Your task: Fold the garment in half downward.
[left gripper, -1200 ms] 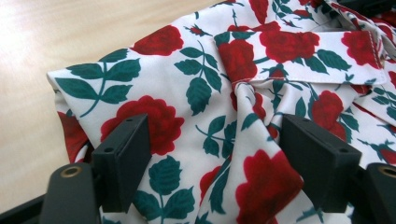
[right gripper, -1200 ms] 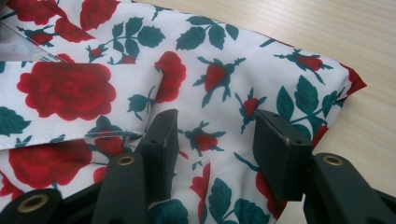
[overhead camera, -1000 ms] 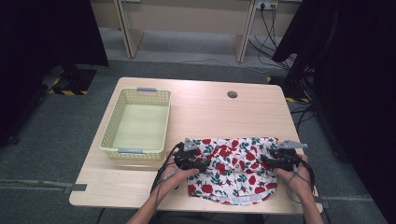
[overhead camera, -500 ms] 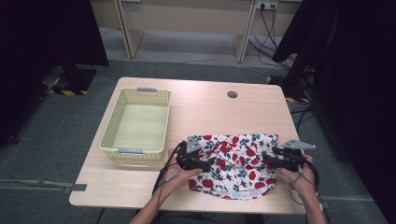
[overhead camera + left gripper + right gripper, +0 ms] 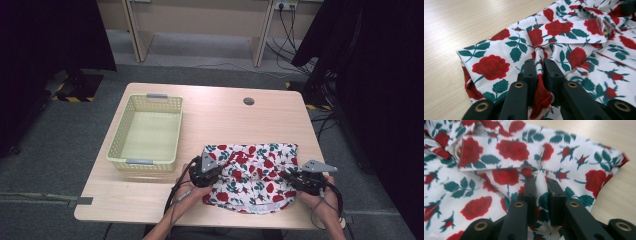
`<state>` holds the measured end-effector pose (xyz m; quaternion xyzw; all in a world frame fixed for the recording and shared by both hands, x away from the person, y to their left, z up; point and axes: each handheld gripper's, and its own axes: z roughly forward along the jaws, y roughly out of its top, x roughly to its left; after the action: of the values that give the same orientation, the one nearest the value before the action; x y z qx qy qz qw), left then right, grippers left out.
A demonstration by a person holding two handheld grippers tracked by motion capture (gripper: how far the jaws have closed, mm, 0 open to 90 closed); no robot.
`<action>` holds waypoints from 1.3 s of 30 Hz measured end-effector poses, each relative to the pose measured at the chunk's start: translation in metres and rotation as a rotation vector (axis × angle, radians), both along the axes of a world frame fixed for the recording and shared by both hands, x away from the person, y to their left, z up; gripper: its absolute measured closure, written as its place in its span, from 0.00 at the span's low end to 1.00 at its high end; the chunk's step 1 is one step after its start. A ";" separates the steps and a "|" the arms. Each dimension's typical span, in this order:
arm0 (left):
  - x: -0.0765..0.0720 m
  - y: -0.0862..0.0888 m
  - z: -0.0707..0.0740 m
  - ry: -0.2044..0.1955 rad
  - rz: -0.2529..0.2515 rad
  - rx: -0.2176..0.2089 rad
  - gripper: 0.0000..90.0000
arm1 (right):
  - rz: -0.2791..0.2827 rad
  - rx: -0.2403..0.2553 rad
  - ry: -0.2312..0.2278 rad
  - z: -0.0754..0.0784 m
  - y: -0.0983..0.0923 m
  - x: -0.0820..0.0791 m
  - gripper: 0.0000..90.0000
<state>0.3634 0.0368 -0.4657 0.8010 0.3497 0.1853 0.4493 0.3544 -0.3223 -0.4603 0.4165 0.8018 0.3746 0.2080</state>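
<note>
Item one: a rose-printed cloth (image 5: 252, 175), white with red blooms and green leaves. We record it lying on the near right part of the light wooden surface (image 5: 220, 117), rumpled and folded over itself, with a hemmed strip crossing its upper layer in both gripper views. Its near edge lies close to the front edge of the surface.

Item two: the left hand-held gripper (image 5: 539, 72). We see its jaws have just been closing, and they now pinch a raised fold of the cloth at its left edge; the fabric bunches into a ridge between the two black pads. In the high view this gripper (image 5: 206, 170) sits at the cloth's left side, just right of the basket's near corner.

Item three: the right hand-held gripper (image 5: 541, 192). Its jaws have likewise just been closing and now clamp a pleat of cloth near the right edge. In the high view it (image 5: 305, 180) rests at the cloth's right side.

Item four: a pale yellow mesh basket (image 5: 122, 135) with grey handles, standing on the left half of the surface, just beside the cloth and apart from it.

Item five: a round cable hole (image 5: 248, 101) toward the far edge of the surface.
</note>
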 end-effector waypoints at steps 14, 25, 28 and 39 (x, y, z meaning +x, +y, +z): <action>-0.027 0.025 0.007 0.061 -0.079 -0.098 0.94 | 0.043 0.074 -0.070 0.023 -0.001 -0.039 0.92; -0.037 0.038 -0.014 0.157 -0.054 -0.029 0.71 | -0.001 0.105 0.002 0.007 -0.016 -0.052 0.73; -0.037 0.038 -0.010 0.151 -0.035 -0.053 0.60 | -0.011 0.113 -0.006 0.011 -0.016 -0.051 0.70; -0.019 0.029 0.005 0.102 0.008 -0.071 0.40 | -0.033 0.099 -0.011 0.022 -0.013 -0.021 0.60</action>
<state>0.3446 0.0660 -0.4606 0.7916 0.3817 0.1336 0.4581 0.3336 -0.3353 -0.4386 0.4373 0.7742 0.4125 0.1980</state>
